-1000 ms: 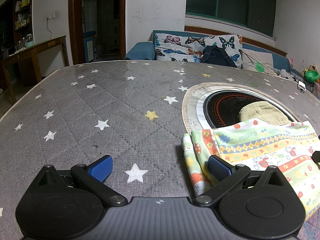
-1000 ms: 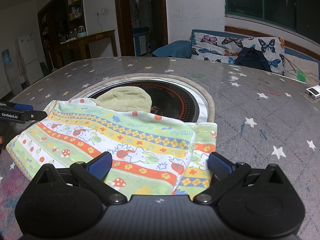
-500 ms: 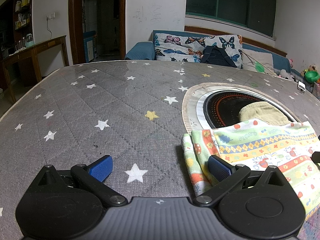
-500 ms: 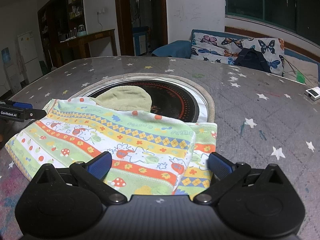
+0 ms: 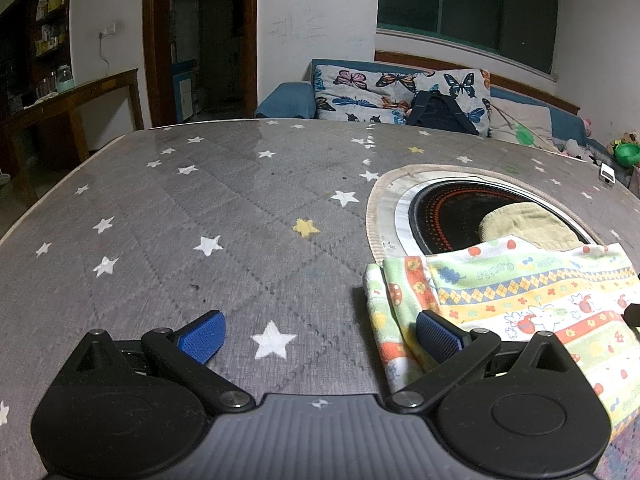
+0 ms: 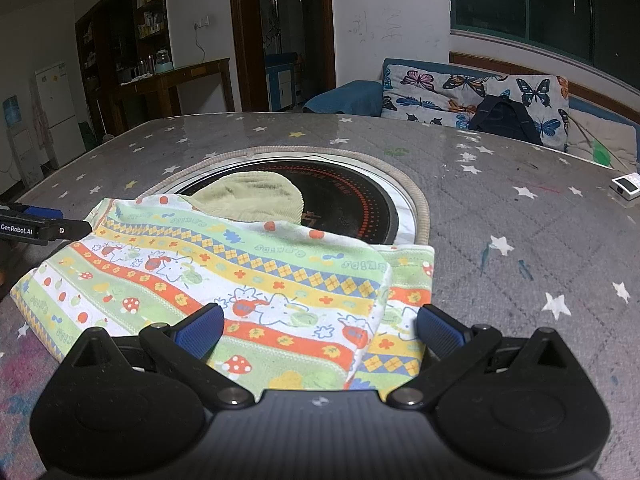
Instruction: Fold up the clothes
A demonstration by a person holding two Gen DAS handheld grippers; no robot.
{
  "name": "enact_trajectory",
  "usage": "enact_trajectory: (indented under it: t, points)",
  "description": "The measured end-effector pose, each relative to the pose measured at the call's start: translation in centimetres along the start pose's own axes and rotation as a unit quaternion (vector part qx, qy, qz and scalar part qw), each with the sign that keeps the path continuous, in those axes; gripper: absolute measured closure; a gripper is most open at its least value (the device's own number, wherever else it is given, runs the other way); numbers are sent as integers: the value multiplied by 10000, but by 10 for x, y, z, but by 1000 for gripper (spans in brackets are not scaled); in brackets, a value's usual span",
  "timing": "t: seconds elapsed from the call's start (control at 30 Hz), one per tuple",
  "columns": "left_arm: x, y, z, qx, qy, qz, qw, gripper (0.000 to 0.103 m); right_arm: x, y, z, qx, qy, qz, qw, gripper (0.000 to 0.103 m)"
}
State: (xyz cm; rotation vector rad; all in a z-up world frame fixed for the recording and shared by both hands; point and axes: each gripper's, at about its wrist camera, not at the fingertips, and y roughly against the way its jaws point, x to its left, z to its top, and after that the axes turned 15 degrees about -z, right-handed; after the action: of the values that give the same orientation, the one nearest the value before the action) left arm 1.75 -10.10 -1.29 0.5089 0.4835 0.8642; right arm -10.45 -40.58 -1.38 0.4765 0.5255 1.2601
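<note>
Both grippers' fingers (image 6: 200, 330) apart over patterned cloth (image 6: 256, 276)

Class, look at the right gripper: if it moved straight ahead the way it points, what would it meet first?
Probably the patterned cloth, already lying between the open right gripper fingers; beyond it lies the round black hotplate. Height above the cloth is unclear.

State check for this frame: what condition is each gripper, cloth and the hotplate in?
Left gripper: open, empty.
Right gripper: open, over the patterned cloth.
Patterned cloth: folded over, lying flat on the table.
Beige cloth: on the hotplate, partly covered.
Hotplate: no glow visible.
</note>
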Motion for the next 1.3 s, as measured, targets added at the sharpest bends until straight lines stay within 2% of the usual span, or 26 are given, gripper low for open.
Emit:
enact_trajectory:
  t: [0.43, 0.63, 0.97, 1.3]
  points:
    - [3, 8, 1, 74, 133, -101, 9998, 0, -1, 0, 0, 1, -4, 3, 10000, 0]
    - [4, 17, 1, 116, 356, -125, 9992, 0, -2, 0, 0, 2, -6, 5, 10000, 0]
    - [-5, 41, -2, -142, 296, 8, 9995, 0, -2, 0, 0, 1, -6, 5, 10000, 0]
    - [-26, 59, 3, -385, 118, -162, 9991, 0, -3, -1, 0, 2, -8, 7, 10000, 0]
